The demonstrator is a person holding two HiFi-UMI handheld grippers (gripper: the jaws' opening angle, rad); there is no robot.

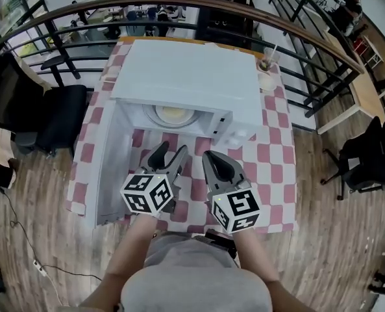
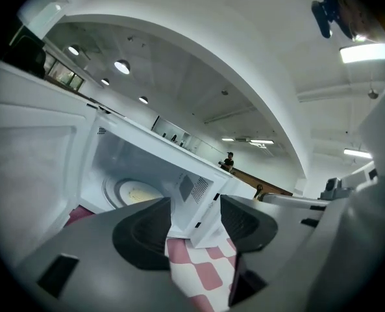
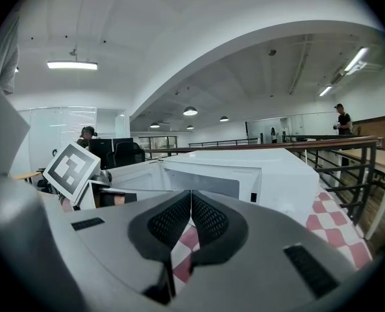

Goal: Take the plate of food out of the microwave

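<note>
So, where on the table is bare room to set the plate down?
Best is the bare cloth right of the microwave, between its front corner and the right edge. The strip before the opening is crowded by the left gripper and right gripper. The open door blocks the left, and a cup stands at the back right corner.

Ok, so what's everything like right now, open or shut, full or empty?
microwave: open at the front, plate inside.
microwave door: swung wide open to the left.
plate: in the microwave, with food on it.
left gripper: jaws apart, nothing between them.
right gripper: jaws together, empty.
cup: upright beside the microwave, straw in it.
</note>
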